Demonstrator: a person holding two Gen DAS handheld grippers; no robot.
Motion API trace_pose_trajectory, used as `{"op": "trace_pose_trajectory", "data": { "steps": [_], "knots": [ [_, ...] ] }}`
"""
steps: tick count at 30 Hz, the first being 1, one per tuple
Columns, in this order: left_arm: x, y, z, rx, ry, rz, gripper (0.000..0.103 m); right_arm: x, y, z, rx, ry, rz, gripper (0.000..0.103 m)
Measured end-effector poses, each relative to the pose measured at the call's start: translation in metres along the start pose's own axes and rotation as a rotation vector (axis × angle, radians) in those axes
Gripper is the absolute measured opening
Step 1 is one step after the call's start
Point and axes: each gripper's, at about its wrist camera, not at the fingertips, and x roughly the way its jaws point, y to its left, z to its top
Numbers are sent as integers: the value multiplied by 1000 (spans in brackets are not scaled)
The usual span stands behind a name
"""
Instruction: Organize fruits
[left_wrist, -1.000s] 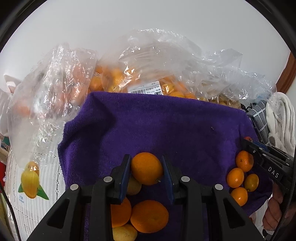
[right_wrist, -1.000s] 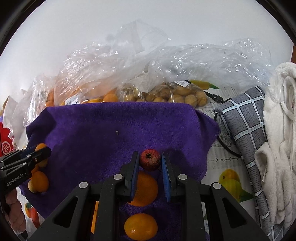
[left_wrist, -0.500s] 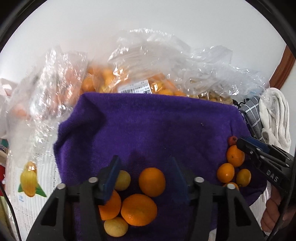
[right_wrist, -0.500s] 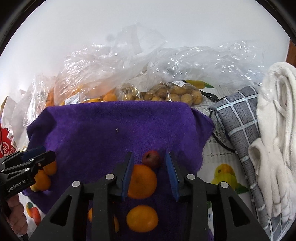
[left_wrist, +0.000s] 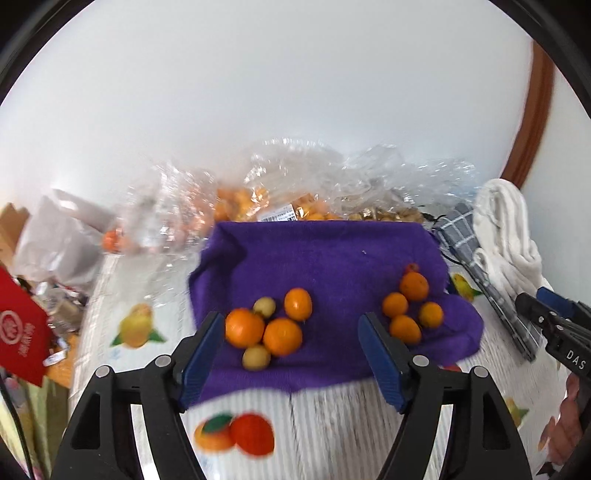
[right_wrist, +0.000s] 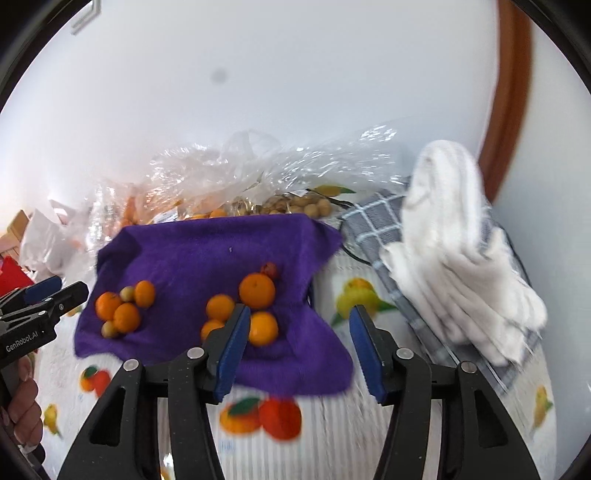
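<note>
A purple towel (left_wrist: 325, 254) (right_wrist: 207, 251) lies on the fruit-print tablecloth and carries two heaps of fruit. The left heap (left_wrist: 269, 326) (right_wrist: 123, 308) holds oranges and small yellow-green fruits. The right heap (left_wrist: 410, 306) (right_wrist: 243, 306) holds several oranges with a small red fruit (left_wrist: 412, 267) (right_wrist: 269, 269) at its far end. My left gripper (left_wrist: 291, 350) hangs above the towel's near edge, its jaws opening with nothing between them. My right gripper (right_wrist: 297, 339) is lifted above the towel's right side, its jaws opening and empty too.
Clear plastic bags (left_wrist: 280, 192) (right_wrist: 236, 181) of oranges and small tan fruits lie behind the towel. A grey checked cloth (right_wrist: 373, 221) and white towels (right_wrist: 454, 251) are at the right. A red package (left_wrist: 22, 332) and clutter sit at the left.
Both grippers let go of their fruit, an orange on the left and a small red fruit on the right. They spread their jaws, then rose and pulled back from the towel.
</note>
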Motion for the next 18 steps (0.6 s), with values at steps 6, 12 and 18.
{"op": "trace_pose_trajectory", "data": {
  "steps": [6,12,18],
  "knots": [
    [-68,3,-32,-31,-47,1,82,-65,-9,-35,-14,-47,-12,75],
    [-132,-6,-57,-25,-134,-9,98,-122,-13,-65,-18,-144,-38,95],
    [-171,-29,-89,4,-181,16,99,-154,-13,-94,-16,-148,-6,103]
  ]
}}
